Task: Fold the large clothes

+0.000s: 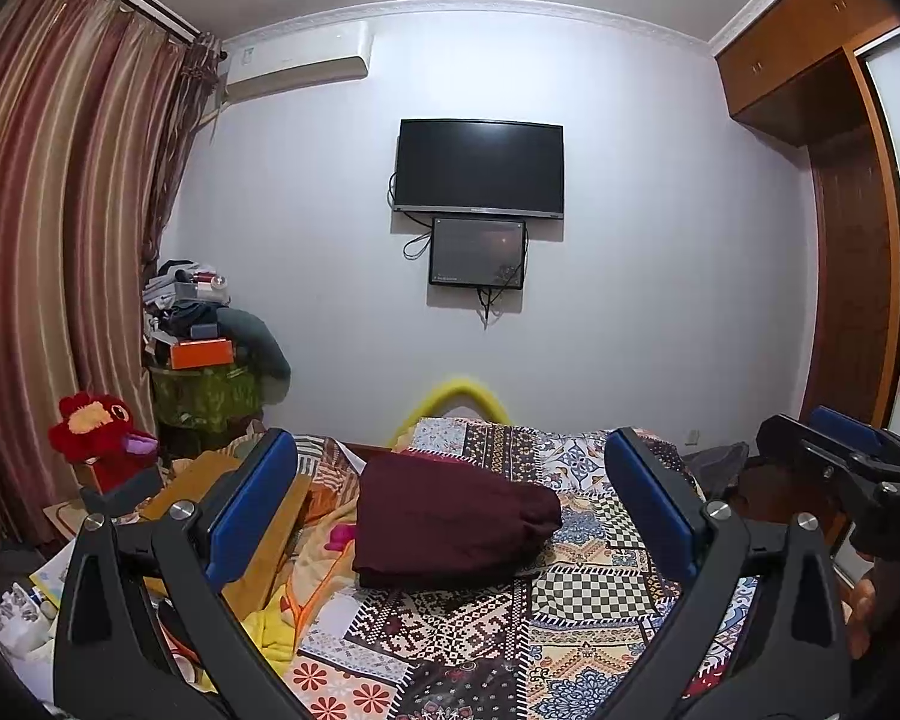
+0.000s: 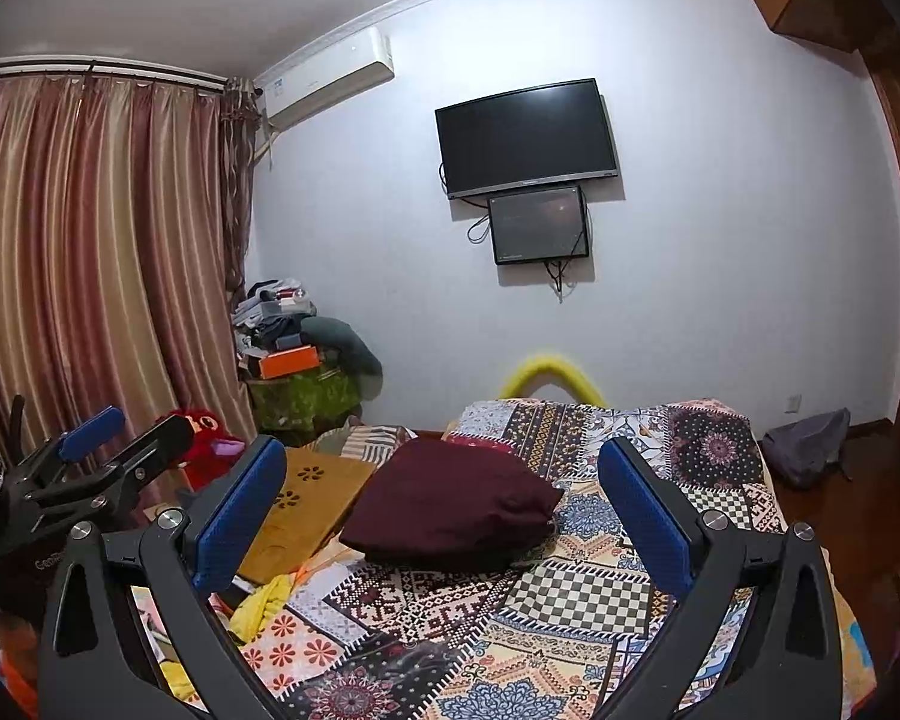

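Note:
A dark maroon garment [image 1: 450, 519] lies folded in a compact bundle on the patchwork bedspread [image 1: 588, 582]; it also shows in the right wrist view [image 2: 450, 507]. My left gripper [image 1: 450, 492] is open and empty, held above the bed short of the bundle. My right gripper [image 2: 444, 498] is open and empty too, at a similar height. The right gripper also shows at the right edge of the left wrist view [image 1: 834, 450]. The left gripper shows at the left edge of the right wrist view [image 2: 108, 444].
A wooden lap tray [image 2: 312, 504] and a yellow cloth [image 2: 258, 600] lie left of the bundle. A red plush toy [image 1: 99, 426] and a pile of clutter [image 1: 204, 330] stand at the left by the curtains. A grey bag [image 2: 810, 444] lies on the floor at the right.

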